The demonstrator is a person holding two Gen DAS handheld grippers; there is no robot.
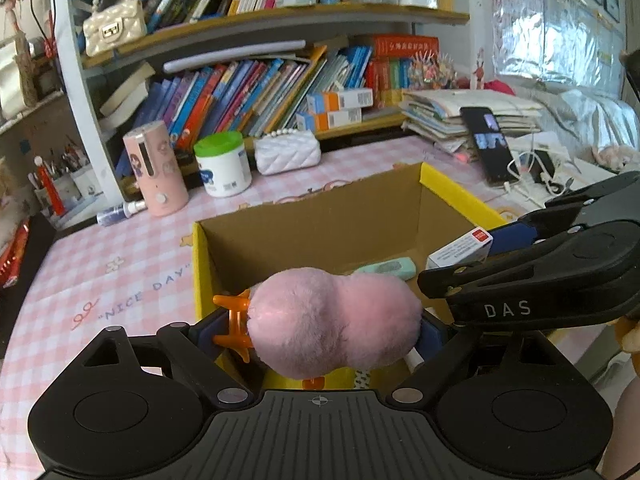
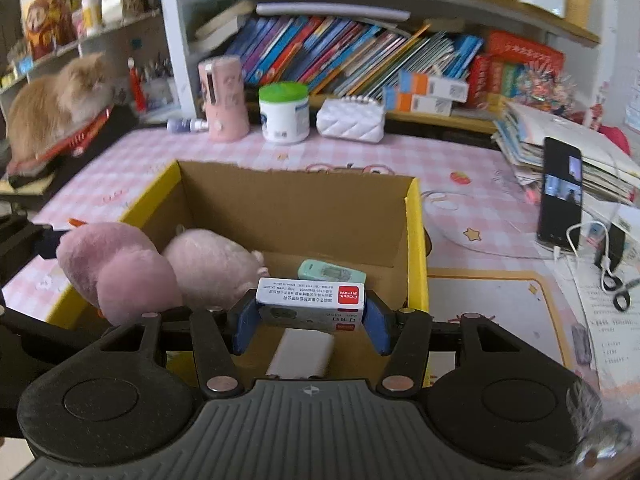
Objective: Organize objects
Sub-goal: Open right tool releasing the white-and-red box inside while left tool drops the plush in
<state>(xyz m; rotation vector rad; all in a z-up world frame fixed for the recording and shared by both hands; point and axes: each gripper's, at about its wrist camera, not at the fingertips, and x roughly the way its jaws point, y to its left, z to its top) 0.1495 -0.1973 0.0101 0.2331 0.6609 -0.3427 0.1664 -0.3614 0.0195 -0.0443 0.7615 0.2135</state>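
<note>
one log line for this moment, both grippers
left gripper: shut on pink plush toy | right gripper: shut on small white box | both over cardboard box

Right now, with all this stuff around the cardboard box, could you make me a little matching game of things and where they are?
Things:
1. pink plush toy
2. small white box
3. mint green eraser
4. green-lidded jar

Places:
A. on the box floor
B. in the left hand-held gripper
C. on the tablecloth behind the cardboard box
D. in the right hand-held gripper

Pairs: 1-B, 2-D, 3-A, 4-C

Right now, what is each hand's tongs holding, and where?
Left tongs squeeze the pink plush across its sides. Right tongs clamp the small white box by its two short ends.
</note>
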